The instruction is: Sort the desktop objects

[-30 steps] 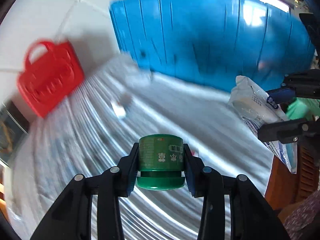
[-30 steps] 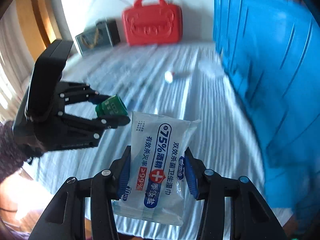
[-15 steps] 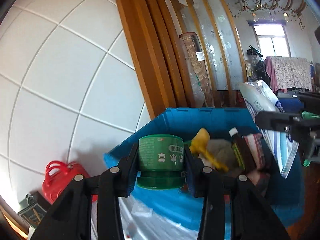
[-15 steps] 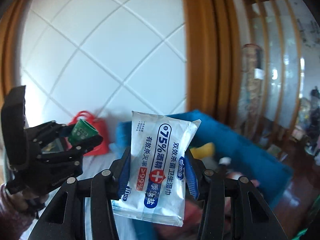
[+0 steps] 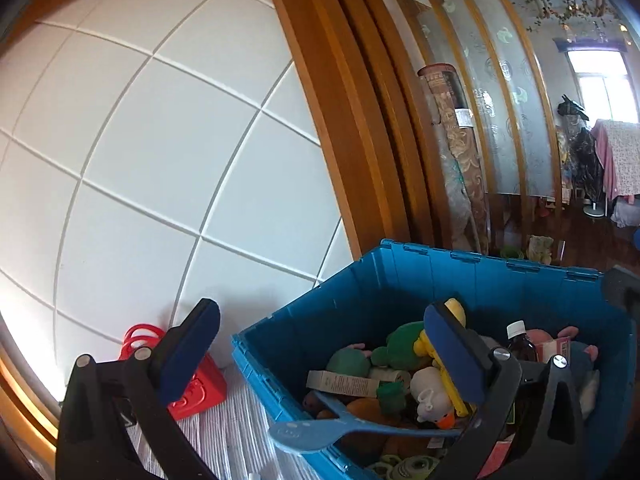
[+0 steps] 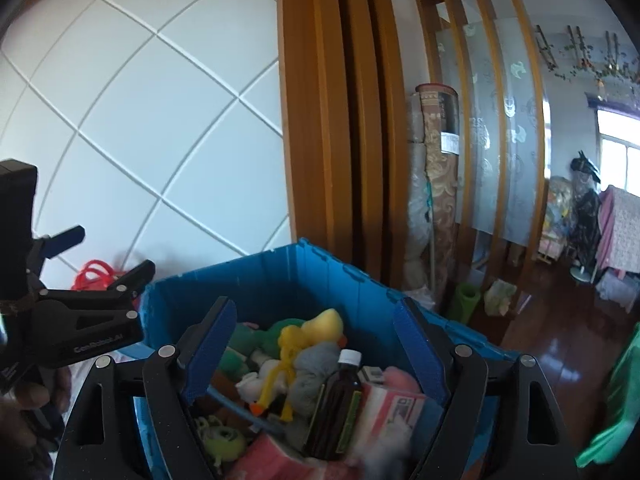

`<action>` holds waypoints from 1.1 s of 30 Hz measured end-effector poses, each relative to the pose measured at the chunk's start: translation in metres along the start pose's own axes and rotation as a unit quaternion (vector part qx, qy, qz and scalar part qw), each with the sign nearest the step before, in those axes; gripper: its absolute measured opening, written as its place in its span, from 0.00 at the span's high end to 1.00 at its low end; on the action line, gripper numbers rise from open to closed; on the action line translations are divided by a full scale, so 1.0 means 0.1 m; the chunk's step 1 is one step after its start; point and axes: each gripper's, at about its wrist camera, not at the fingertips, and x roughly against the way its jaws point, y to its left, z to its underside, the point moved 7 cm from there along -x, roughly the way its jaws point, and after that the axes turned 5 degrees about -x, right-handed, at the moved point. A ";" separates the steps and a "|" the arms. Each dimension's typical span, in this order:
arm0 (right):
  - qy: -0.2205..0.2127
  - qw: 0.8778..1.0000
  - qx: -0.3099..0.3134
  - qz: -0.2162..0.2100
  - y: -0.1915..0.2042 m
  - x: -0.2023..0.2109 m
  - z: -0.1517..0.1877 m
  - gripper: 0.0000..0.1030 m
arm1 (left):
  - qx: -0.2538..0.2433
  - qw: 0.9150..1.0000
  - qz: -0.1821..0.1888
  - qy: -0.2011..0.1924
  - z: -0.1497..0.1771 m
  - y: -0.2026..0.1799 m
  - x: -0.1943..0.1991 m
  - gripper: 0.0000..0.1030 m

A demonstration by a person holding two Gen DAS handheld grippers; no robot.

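Observation:
Both grippers hang open and empty over a blue plastic bin [image 5: 400, 280] full of toys and small items. My left gripper [image 5: 320, 340] has its jaws wide apart above the bin's near left corner. My right gripper [image 6: 316, 328] is open over the bin [image 6: 280, 276]. A small green jar [image 5: 390, 394] lies among the contents below the left gripper. A dark brown bottle [image 6: 340, 396] with a white cap stands in the bin. The left gripper [image 6: 102, 268] also shows in the right wrist view at the left. I cannot make out the wipes packet.
A red plastic case [image 5: 192, 384] stands on the striped cloth [image 5: 224, 440] left of the bin, against a white panelled wall [image 5: 160, 160]. A blue spoon [image 5: 320, 432] lies across the bin's contents. A wooden door frame [image 6: 332, 120] and a rolled carpet [image 6: 436, 200] stand behind.
Both grippers have opened. The green jar has left the left gripper and the wipes packet has left the right gripper. Both grippers are closer over the bin.

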 end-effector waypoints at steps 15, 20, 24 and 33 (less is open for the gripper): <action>-0.055 0.996 0.002 -0.074 0.54 1.08 0.21 0.02 | 0.055 0.996 -0.064 -0.036 0.44 0.78 1.28 0.00; -0.056 0.996 0.008 -0.064 0.84 1.66 0.52 0.01 | 0.084 0.994 -0.045 -0.054 0.71 0.97 1.92 0.00; -0.036 0.998 0.002 -0.052 1.04 2.13 0.90 0.01 | 0.071 0.996 -0.031 -0.049 1.04 1.01 2.40 0.00; -0.012 0.999 0.014 -0.037 1.47 3.07 1.53 0.01 | 0.075 0.997 -0.002 -0.034 1.48 1.10 3.13 0.00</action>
